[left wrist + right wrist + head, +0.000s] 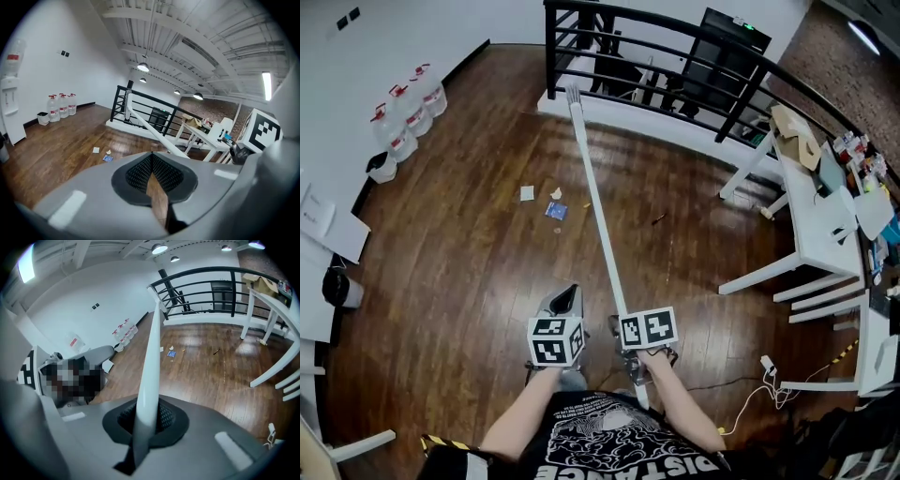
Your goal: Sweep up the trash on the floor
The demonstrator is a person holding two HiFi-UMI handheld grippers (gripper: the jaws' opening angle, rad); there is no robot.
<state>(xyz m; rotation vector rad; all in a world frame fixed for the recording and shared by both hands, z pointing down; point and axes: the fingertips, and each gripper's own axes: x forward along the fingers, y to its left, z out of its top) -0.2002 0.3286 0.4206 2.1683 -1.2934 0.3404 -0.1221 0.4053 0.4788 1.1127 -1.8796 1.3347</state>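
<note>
Several bits of trash lie on the wooden floor ahead: a white paper scrap [527, 193], a crumpled piece [555, 194], a blue wrapper [557, 211] [108, 158] [171, 354] and a dark stick [659, 219] [216, 351]. A long white broom pole [595, 202] [151, 352] [154, 131] runs from my right gripper [619, 326] [145, 420], which is shut on it, out to the foot of the railing. To the left of the pole, my left gripper [567, 300] [152, 176] is shut with nothing in it.
A black railing [675, 66] on a white kerb bounds the far side. White tables [811, 220] with clutter stand at the right, and cables [759, 384] trail on the floor beside them. Water jugs [408, 112] and a small bin [382, 167] line the left wall.
</note>
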